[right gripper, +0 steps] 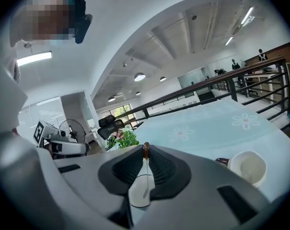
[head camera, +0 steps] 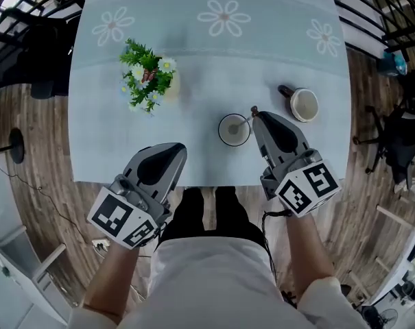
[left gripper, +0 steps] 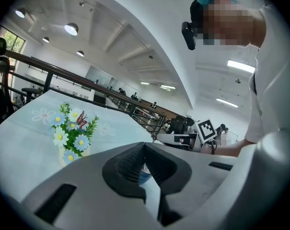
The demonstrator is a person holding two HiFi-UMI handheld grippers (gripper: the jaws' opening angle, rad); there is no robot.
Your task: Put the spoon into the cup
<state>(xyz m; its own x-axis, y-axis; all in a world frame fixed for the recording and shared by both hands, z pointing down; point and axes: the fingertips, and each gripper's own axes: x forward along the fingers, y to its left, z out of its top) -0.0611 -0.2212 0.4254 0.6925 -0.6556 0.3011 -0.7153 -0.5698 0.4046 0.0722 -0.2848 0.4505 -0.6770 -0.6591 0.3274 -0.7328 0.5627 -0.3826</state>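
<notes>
Right tool [head camera: 257, 117]: jaws clamped together on the brown upper end of the spoon [right gripper: 145, 151]. The spoon's thin handle runs down from my jaws, and its bowl sits inside the white cup [head camera: 221, 133]. The cup stands upright on the bench [head camera: 214, 53], just in front of the right tool's tip.

Left tool [head camera: 180, 149]: jaws together with nothing between them. I hold it above the near edge of the bench, apart from the cup.

A second white mug [head camera: 304, 105] with a dark handle stands to the right of the cup. A pot of flowers [head camera: 149, 75] stands well to the left
</notes>
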